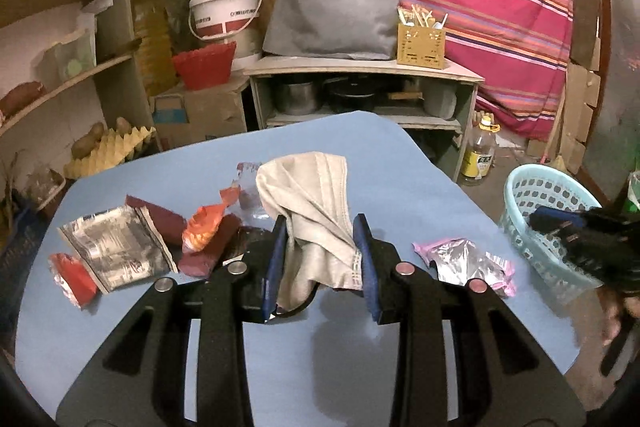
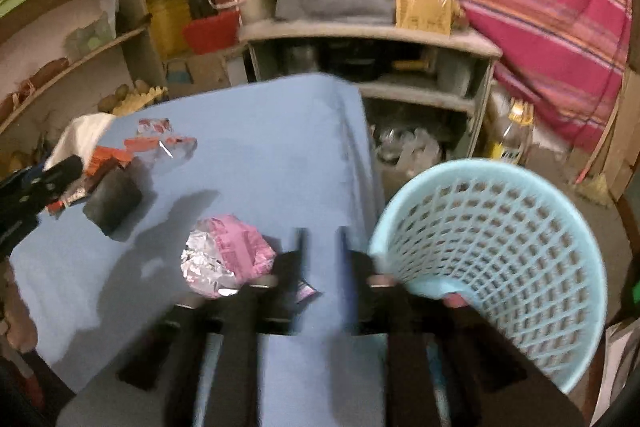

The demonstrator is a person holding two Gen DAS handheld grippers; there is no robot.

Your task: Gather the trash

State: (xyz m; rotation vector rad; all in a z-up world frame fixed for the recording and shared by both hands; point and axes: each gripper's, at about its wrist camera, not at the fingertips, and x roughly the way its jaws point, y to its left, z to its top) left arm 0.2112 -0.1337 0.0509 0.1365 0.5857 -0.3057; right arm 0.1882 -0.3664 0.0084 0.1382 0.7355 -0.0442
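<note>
While the left gripper [image 1: 320, 259] holds a crumpled beige face mask [image 1: 316, 203] pinched between its blue fingers [image 1: 276, 259], lifted clear of the blue worktop [image 1: 400, 163], the right gripper [image 2: 320, 267] hangs over the worktop's right edge with its fingers apart and nothing between them, just beside the pale blue mesh basket [image 2: 520, 227]. The step in hand looks like carrying the mask to that basket, which sits off the right edge. Next the left gripper must swing right until the mask is over the basket's mouth, then let go. Still on the worktop are a pink foil wrapper [image 2: 228, 255] near the right edge and, toward the left edge, a silver packet [image 1: 116, 251], an orange wrapper [image 1: 204, 227] and red wrappers [image 1: 72, 279].
</note>
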